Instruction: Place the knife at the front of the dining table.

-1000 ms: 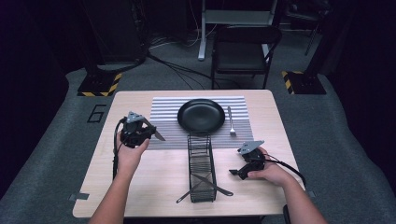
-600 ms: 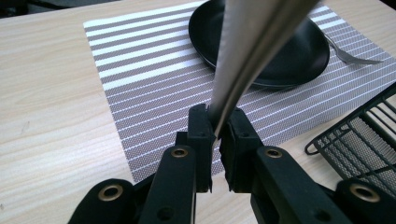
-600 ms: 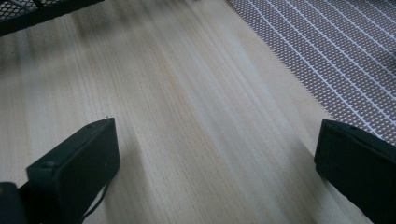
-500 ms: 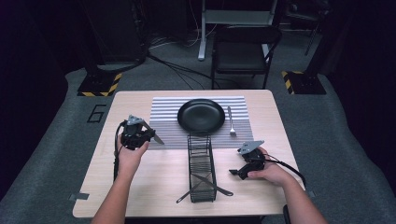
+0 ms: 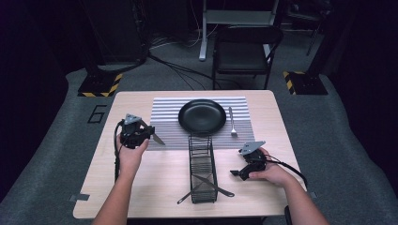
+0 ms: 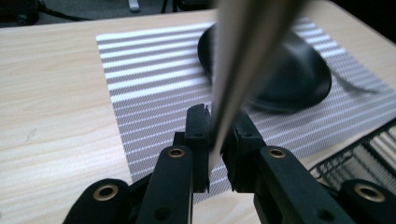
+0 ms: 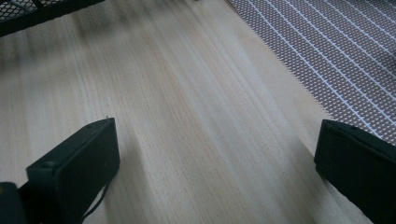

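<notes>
The left gripper stands over the left edge of the striped placemat, its jaws clamped on a table knife — in the left gripper view the blade rises from between the pads toward the lens, blurred. In the high view the knife juts rightward from the jaws, above the placemat's near left corner. Against the earlier frames, this hand sits almost where it was; the knife is held the same way.

The right gripper rests low near the right part of the table's near edge, just right of the wire basket; its jaws stand wide with only bare wood between them. No shift from the earlier frames.

Unchanged on the placemat — a black plate at centre and a fork just right of it. Utensils lie in the basket's near end, handles poking out both sides.
</notes>
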`<state>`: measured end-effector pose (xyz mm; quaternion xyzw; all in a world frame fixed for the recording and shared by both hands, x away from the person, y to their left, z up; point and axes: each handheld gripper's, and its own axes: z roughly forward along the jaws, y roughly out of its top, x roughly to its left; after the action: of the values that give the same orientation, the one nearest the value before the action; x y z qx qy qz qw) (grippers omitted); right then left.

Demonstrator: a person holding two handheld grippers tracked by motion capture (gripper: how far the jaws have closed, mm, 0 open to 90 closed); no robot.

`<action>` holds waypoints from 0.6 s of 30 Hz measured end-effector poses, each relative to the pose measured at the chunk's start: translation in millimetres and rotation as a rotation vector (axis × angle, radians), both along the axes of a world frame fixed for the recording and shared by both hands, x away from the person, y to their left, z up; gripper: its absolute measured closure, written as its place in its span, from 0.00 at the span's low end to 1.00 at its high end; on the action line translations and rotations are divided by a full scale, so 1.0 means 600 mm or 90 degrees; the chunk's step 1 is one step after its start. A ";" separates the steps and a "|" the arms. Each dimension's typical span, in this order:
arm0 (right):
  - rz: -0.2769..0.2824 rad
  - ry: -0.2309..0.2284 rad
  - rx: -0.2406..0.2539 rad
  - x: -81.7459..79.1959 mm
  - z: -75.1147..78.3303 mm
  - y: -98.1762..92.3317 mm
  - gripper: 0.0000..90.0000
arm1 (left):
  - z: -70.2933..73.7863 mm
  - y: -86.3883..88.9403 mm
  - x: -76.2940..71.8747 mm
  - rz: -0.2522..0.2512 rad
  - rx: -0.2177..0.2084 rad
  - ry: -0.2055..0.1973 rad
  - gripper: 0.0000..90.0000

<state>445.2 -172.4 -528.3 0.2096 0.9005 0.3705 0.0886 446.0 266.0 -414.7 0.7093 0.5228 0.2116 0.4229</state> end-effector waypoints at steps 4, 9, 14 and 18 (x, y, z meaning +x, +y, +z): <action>0.003 -0.002 -0.001 0.000 0.000 0.000 0.00 | 0.000 -0.002 0.004 0.000 -0.012 -0.007 0.92; 0.002 -0.002 0.000 0.000 0.000 0.000 0.00 | 0.004 -0.013 0.015 -0.002 -0.003 -0.013 0.92; 0.003 -0.001 0.000 0.000 0.000 0.000 0.00 | 0.006 -0.024 0.034 -0.001 -0.001 -0.021 0.92; 0.001 0.000 0.000 0.000 0.000 0.000 0.00 | 0.004 -0.030 0.054 0.009 -0.012 -0.029 0.92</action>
<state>445.3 -172.4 -528.3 0.2089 0.9007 0.3704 0.0883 478.7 248.2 -412.6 0.6967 0.5200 0.2255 0.4397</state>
